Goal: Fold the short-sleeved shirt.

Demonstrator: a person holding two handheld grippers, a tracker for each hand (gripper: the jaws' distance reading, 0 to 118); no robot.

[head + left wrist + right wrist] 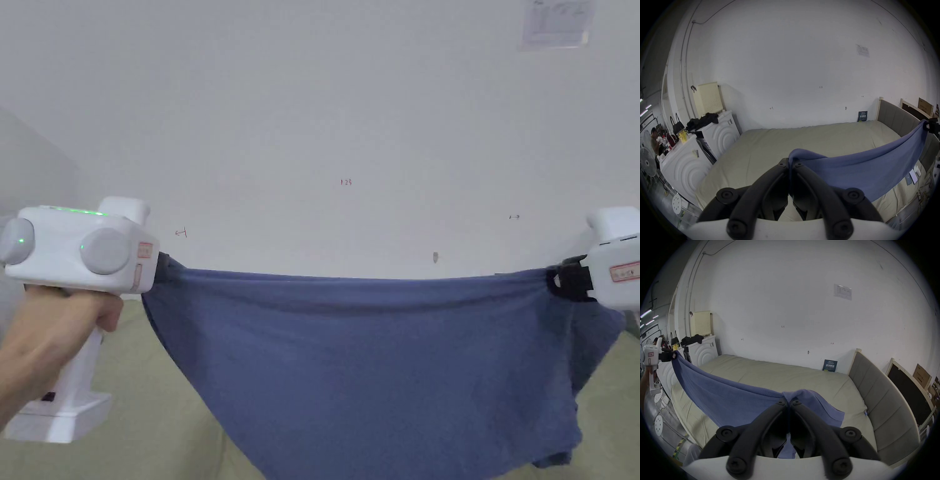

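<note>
1. The shirt is plain slate blue, with no print.
2. The bed sheet is a plain pale olive-beige.
3. Both the left gripper and the right gripper have white bodies and black jaws; the left's top glows green.
4. The wall is white.
5. The headboard is grey, in a pale wood frame.
6. The cabinets are white with embossed concentric arcs.

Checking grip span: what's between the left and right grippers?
The blue shirt, its top edge pulled taut from left gripper to right gripper, hanging over the bed. Clearest in the head view.
</note>
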